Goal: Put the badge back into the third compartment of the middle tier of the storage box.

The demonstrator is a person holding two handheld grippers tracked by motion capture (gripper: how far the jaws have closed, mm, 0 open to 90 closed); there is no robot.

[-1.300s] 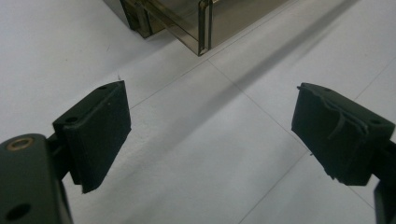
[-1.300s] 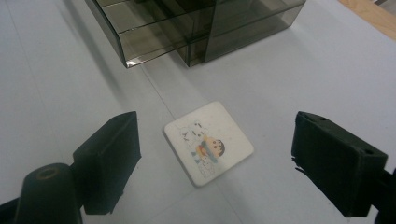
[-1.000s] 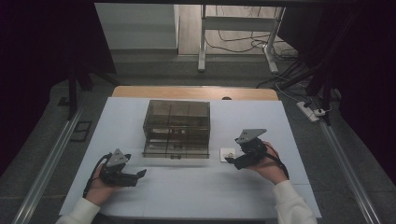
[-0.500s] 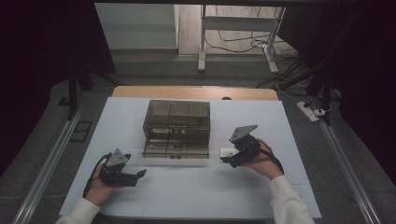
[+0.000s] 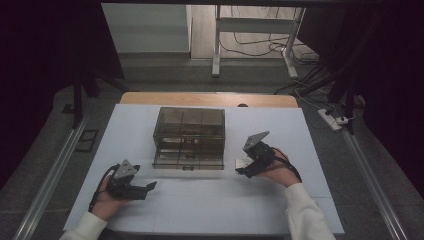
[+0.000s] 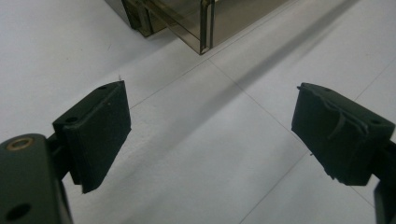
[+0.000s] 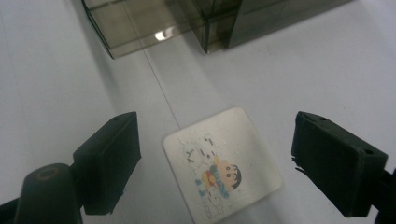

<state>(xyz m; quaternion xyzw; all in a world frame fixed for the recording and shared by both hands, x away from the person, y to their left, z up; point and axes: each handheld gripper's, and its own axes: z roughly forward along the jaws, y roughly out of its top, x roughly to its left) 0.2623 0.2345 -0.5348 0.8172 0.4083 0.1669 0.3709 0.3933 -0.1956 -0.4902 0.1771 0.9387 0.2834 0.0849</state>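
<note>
- Dark walls and curtains close in around a white table [image 5: 210,210], with a pale floor, a metal table frame and loose cables lying beyond its far edge.
- Near the middle of the table stands a smoky transparent drawer cabinet [image 5: 189,137], split into several compartments; small items sit inside, too faint to make out.
- At the near left, the person's left hand rests on the table holding the left gripper [image 5: 145,188], which points right toward the table's middle. Its jaws stand wide apart over bare white surface, with nothing between them, and a corner of the cabinet lies just ahead in the left gripper view.
- To the right of the cabinet, the right hand holds the right gripper [image 5: 243,170], tilted down and leftward.
- Its jaws are spread wide on either side of a small white square card [image 7: 222,163] with rounded corners and a cartoon child printed on it.
- That card lies flat on the table, just right of the cabinet's near right corner, and neither jaw touches it.
</note>
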